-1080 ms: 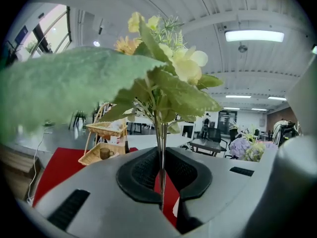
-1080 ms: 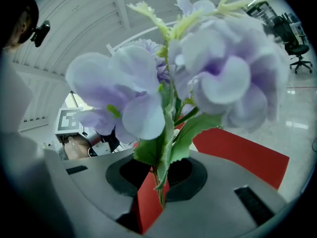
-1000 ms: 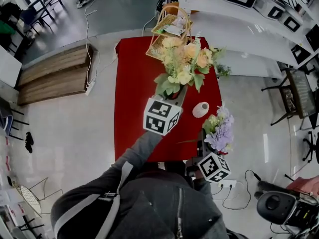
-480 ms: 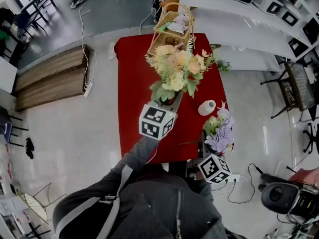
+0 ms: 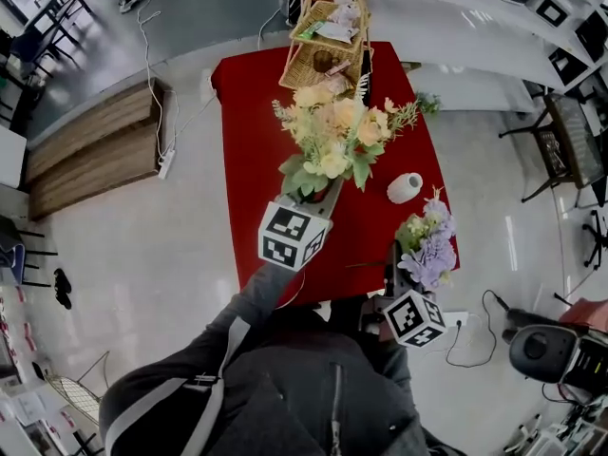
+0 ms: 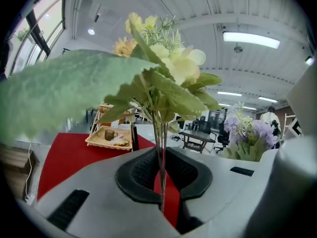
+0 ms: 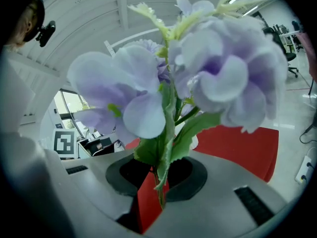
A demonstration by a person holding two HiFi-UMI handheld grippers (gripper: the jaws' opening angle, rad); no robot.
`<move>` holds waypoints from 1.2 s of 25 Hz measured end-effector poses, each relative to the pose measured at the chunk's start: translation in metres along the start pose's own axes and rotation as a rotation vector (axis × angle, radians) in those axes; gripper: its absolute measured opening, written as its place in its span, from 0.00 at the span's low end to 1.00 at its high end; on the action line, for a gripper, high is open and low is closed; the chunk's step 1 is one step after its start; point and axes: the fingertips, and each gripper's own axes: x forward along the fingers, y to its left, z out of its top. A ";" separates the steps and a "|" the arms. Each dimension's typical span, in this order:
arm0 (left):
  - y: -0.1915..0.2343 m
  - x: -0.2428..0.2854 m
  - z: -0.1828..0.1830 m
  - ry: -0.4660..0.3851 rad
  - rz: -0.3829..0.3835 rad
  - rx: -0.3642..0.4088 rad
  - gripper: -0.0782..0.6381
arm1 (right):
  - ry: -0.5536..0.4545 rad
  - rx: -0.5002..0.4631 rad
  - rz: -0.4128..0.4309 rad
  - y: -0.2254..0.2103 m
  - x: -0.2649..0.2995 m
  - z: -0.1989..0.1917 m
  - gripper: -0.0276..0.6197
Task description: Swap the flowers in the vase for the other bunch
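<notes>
You have bare red table [image 5: 249,160] down its left side, while the wicker basket [image 5: 323,46] blocks the top end and the white vase [image 5: 405,188] stands right of centre.

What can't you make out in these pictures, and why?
Inside of the white vase: head view, too small to tell whether it is empty.
Jaws of the left hand-held gripper: head view, covered by leaves of the yellow bunch.
Contents of the basket: head view, too small.
The red table in the right gripper view: mostly hidden behind the purple bunch.
</notes>
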 end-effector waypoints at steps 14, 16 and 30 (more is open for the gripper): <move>-0.010 -0.003 -0.021 0.002 -0.033 -0.028 0.16 | -0.057 -0.019 -0.031 -0.006 -0.012 0.003 0.14; -0.014 -0.005 -0.022 -0.004 -0.039 -0.031 0.16 | -0.064 -0.022 -0.033 -0.006 -0.016 0.004 0.14; -0.031 -0.013 -0.019 -0.025 -0.060 -0.053 0.17 | -0.120 -0.066 -0.060 -0.016 -0.029 0.044 0.14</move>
